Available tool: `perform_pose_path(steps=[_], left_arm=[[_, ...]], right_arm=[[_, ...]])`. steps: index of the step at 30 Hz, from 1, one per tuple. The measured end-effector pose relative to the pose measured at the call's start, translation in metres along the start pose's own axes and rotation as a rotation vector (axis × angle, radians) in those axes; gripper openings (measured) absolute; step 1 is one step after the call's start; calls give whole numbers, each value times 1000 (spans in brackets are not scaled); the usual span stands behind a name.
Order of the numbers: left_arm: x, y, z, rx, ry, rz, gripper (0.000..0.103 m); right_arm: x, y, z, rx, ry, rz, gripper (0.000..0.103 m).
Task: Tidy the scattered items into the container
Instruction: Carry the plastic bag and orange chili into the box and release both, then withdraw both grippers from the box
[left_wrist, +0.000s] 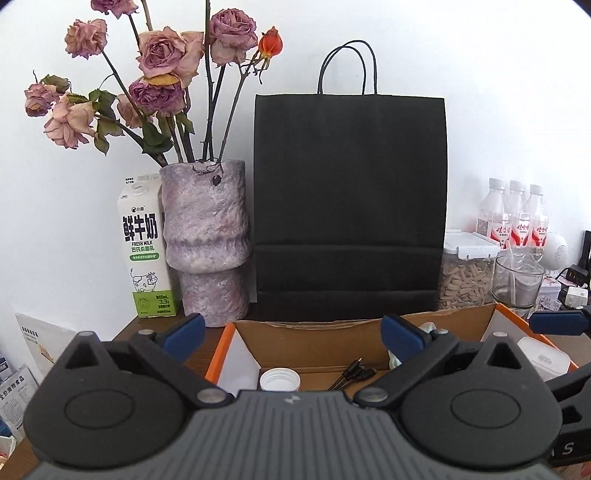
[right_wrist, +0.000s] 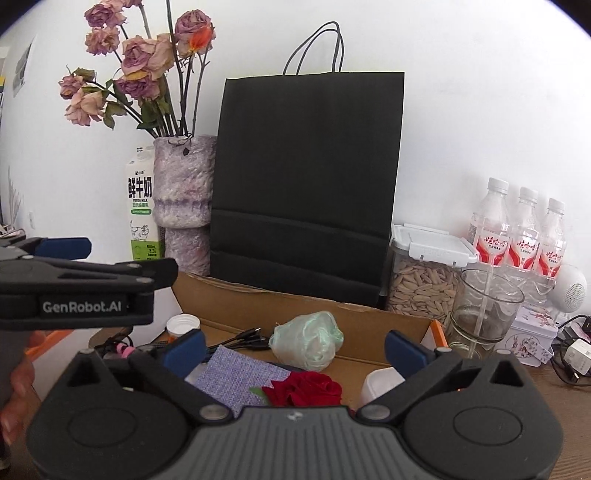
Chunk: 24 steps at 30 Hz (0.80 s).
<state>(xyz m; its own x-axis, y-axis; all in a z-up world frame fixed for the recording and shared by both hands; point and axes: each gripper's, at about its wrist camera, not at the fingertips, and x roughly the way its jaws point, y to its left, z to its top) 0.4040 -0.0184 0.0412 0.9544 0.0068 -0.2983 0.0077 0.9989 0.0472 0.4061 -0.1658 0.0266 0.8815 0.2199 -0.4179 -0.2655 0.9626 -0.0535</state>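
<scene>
An open cardboard box with orange edges stands in front of me. In it lie a white bottle cap, black cables, a pale green crumpled bag, a purple cloth, a red rose and a white box. My left gripper is open and empty above the box's near left side. My right gripper is open and empty above the box's contents. The left gripper also shows at the left of the right wrist view.
Behind the box stand a black paper bag, a vase of dried roses and a milk carton. To the right are a seed jar, a glass, three bottles and chargers.
</scene>
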Motion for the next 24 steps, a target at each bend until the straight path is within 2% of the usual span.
perform_pose_path(steps=[8,13,19,24], left_arm=[[-1,-1,-7,9,14,-5,103],[-9,6,-12,-30,3,-19,103],[-34,20,-23,-63,2,-18,103],[-55,31,-38,-65,35,-8,103]], right_arm=[[-3,3,-2,-12,-3,-18,103],[-8,2,-7,-18,-1,-38,103],[-36,-2,-20,-5,-24,-66,103],[-62,0,-43,1,-32,-73,103]])
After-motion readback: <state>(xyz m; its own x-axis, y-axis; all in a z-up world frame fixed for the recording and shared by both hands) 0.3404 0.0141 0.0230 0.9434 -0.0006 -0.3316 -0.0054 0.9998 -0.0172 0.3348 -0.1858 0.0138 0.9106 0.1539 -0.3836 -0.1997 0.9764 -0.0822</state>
